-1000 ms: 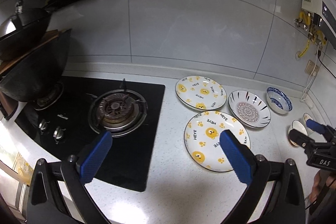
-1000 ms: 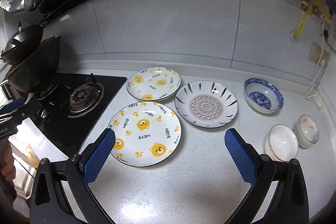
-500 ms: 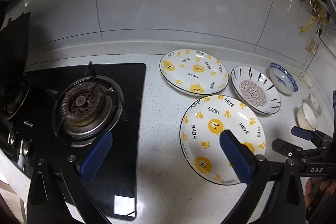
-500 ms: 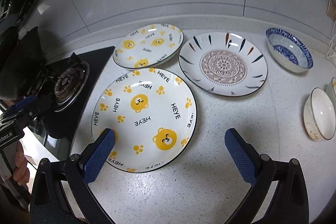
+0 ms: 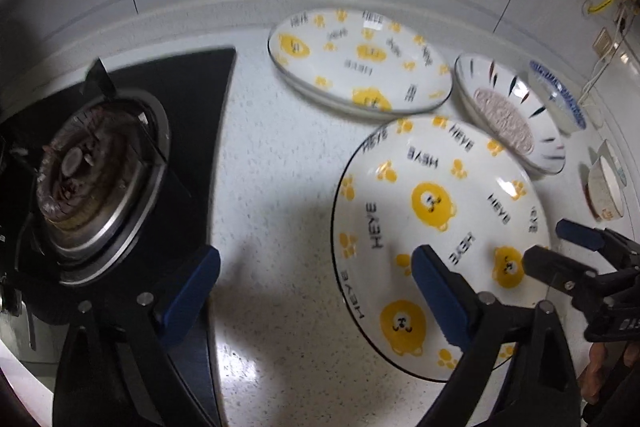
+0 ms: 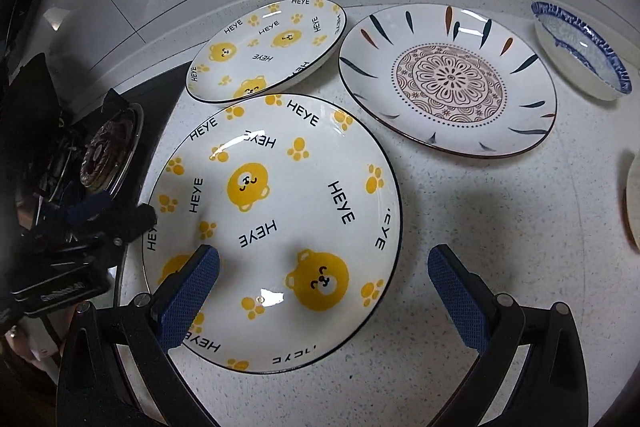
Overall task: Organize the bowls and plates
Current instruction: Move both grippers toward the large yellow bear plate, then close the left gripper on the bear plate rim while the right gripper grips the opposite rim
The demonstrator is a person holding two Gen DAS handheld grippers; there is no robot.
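Left hand-held gripper (image 5: pixel 316 285), wide open and just narrowing, straddles the bear-print plate's (image 5: pixel 436 203) rim.

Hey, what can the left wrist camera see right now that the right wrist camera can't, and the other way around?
Only the left wrist view shows a small white bowl whole at the far right. Only the right wrist view shows the mandala plate face-on, its pattern sharp. Both show the near bear plate, the far bear plate, the blue-rimmed bowl, the burner and the open left gripper and right gripper.
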